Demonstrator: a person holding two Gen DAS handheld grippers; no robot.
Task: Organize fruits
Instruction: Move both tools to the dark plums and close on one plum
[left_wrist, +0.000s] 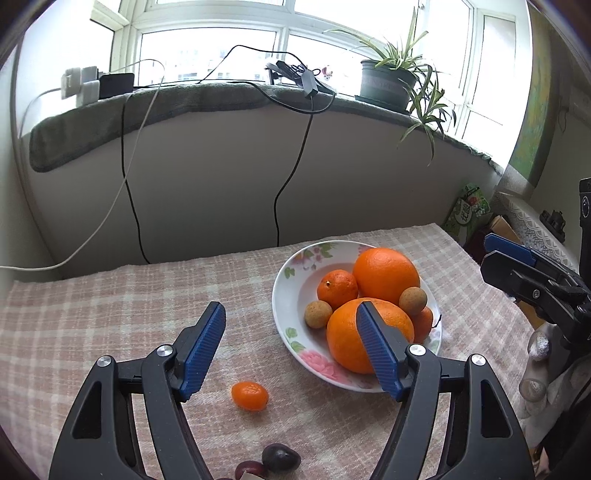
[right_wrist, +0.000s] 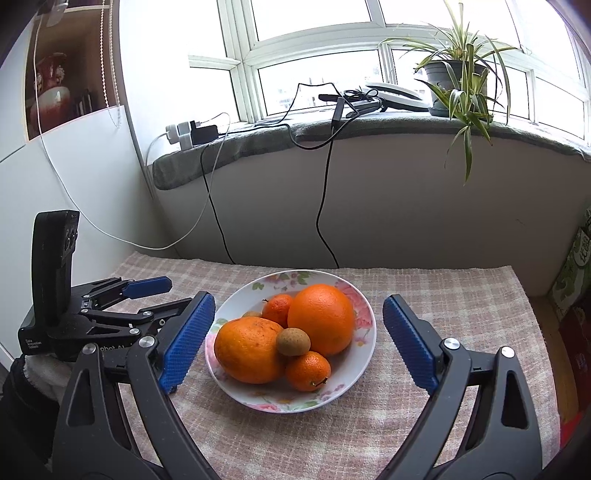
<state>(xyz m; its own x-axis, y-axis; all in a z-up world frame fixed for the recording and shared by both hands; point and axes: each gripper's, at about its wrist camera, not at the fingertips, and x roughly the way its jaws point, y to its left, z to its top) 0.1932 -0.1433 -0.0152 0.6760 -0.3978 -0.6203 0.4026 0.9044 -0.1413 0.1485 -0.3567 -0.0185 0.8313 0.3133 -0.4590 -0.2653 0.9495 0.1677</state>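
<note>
A flowered white plate (left_wrist: 291, 295) (right_wrist: 236, 387) holds two large oranges (left_wrist: 386, 275) (right_wrist: 321, 319), small mandarins (left_wrist: 337, 288) (right_wrist: 307, 371) and brown longans (left_wrist: 317, 314) (right_wrist: 293, 341). A small kumquat (left_wrist: 249, 396) lies on the checked cloth left of the plate, between my left gripper's fingers. Dark fruits (left_wrist: 280, 458) lie at the near edge. My left gripper (left_wrist: 291, 347) is open and empty above the cloth. My right gripper (right_wrist: 299, 345) is open and empty, in front of the plate.
The checked cloth (left_wrist: 110, 314) (right_wrist: 461, 295) covers the table. A low wall and a windowsill with cables (left_wrist: 295, 155), chargers and a potted plant (left_wrist: 388, 81) (right_wrist: 456, 85) stand behind. A green package (left_wrist: 467, 214) and boxes sit at the right.
</note>
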